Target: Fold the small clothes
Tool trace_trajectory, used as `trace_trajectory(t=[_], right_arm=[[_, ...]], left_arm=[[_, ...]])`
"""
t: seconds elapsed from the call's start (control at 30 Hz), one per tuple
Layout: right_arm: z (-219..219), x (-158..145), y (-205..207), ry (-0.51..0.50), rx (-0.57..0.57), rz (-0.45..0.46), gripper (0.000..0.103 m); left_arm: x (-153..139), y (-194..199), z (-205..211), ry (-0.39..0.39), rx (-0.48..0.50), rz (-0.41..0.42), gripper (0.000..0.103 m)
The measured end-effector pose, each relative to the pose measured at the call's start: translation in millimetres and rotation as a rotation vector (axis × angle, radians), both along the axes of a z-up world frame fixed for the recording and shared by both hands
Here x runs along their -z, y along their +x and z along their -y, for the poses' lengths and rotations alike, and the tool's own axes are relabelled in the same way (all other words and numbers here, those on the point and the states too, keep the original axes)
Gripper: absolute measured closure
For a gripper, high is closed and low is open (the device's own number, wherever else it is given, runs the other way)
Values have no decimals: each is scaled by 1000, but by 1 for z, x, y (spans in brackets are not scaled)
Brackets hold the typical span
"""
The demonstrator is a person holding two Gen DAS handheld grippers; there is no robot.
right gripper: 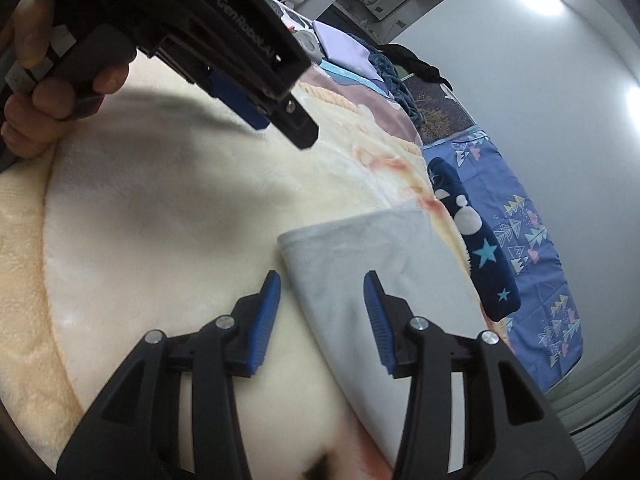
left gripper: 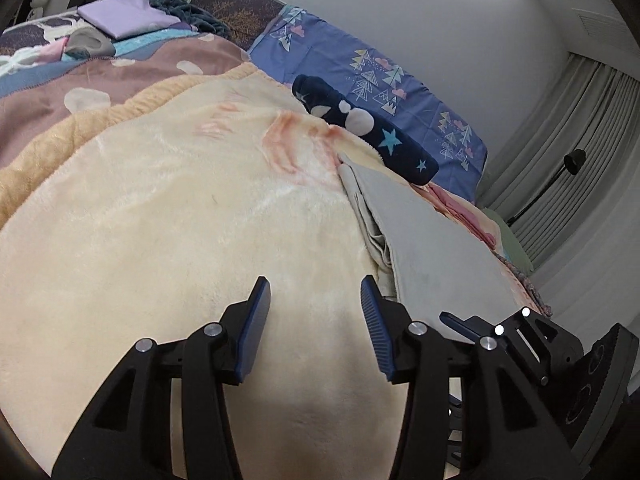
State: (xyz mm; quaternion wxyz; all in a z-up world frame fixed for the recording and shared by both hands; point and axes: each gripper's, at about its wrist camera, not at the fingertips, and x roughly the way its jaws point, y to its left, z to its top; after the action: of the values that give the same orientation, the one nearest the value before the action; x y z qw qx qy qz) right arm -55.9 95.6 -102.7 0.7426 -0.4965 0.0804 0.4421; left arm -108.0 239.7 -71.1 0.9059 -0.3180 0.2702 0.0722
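Cream-coloured fleece blanket (left gripper: 160, 216) covers the bed under both tools, with a pale grey wall (left gripper: 440, 40) and pleated curtains (left gripper: 568, 152) behind it. On the blanket lies the folded light-grey cloth garment (right gripper: 360, 264), flat, with its layered edges showing in the left wrist view (left gripper: 432, 248). Beyond it rests a navy plush piece with stars and white dots (left gripper: 360, 124), just beside a blue sheet printed with small trees (left gripper: 384, 80). Farther up the bed sits a pile of folded things topped by a lilac one (left gripper: 128, 16). Left tongs (left gripper: 316, 288) hang released over bare blanket, just left of the grey garment, gripping nothing. Right tongs (right gripper: 322, 280) are likewise spread apart, the right blue pad (right gripper: 378, 320) over the garment and the left one at its edge, nothing held. In the right wrist view a bare hand (right gripper: 44, 92) grips the left tool's handle.
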Motion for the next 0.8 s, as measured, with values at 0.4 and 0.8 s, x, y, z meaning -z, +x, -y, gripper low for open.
trace_trajectory(t=[0.4,0.8], right_arm=[[-1,-39,15,233,85,-48,97],[8,-55,23,284,145,-184,97]], left_arm=[[-13,15,-30,-160,85,31,55],[8,158,-29,-326,311,-88,56]])
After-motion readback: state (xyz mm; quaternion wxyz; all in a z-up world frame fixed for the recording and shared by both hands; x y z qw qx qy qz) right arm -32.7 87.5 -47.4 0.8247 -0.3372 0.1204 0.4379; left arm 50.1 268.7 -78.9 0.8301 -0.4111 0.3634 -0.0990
